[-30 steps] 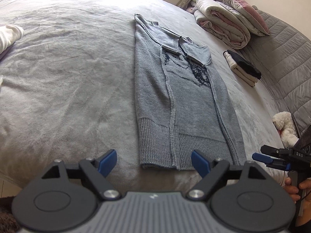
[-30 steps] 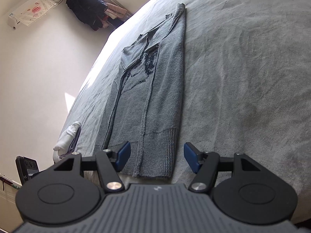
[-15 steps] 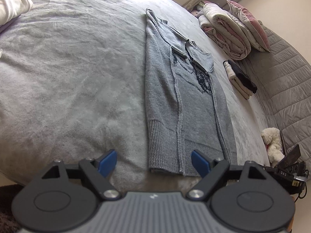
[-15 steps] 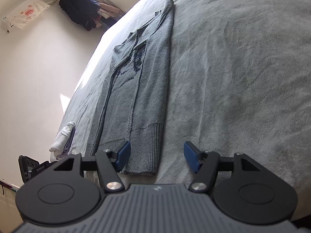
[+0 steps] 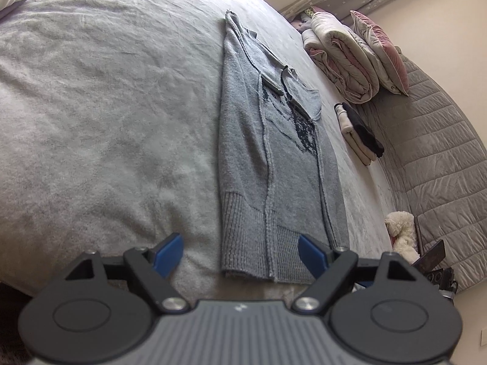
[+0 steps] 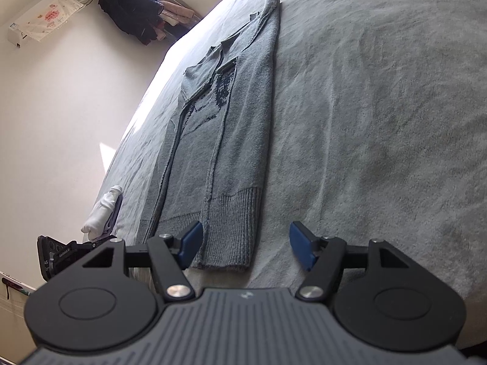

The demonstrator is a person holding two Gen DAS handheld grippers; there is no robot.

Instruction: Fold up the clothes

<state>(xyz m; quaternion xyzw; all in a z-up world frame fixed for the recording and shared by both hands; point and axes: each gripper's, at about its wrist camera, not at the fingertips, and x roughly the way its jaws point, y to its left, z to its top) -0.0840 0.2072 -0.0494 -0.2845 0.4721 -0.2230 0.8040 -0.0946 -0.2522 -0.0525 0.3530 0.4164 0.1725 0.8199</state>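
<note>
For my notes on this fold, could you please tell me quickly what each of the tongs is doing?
Left tongs: open, empty, near the sweater hem.
Right tongs: open, empty.

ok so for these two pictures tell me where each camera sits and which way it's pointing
Left wrist: sits on the left gripper, looks down along its open blue fingers over the grey sweater toward folded bedding; no hand shows.
Right wrist: sits on the right gripper, open, looks over the same sweater toward the wall; no hand shows.
Shared: the sweater's ribbed hem, the grey bed cover, each other's rig at the frame edge.
</note>
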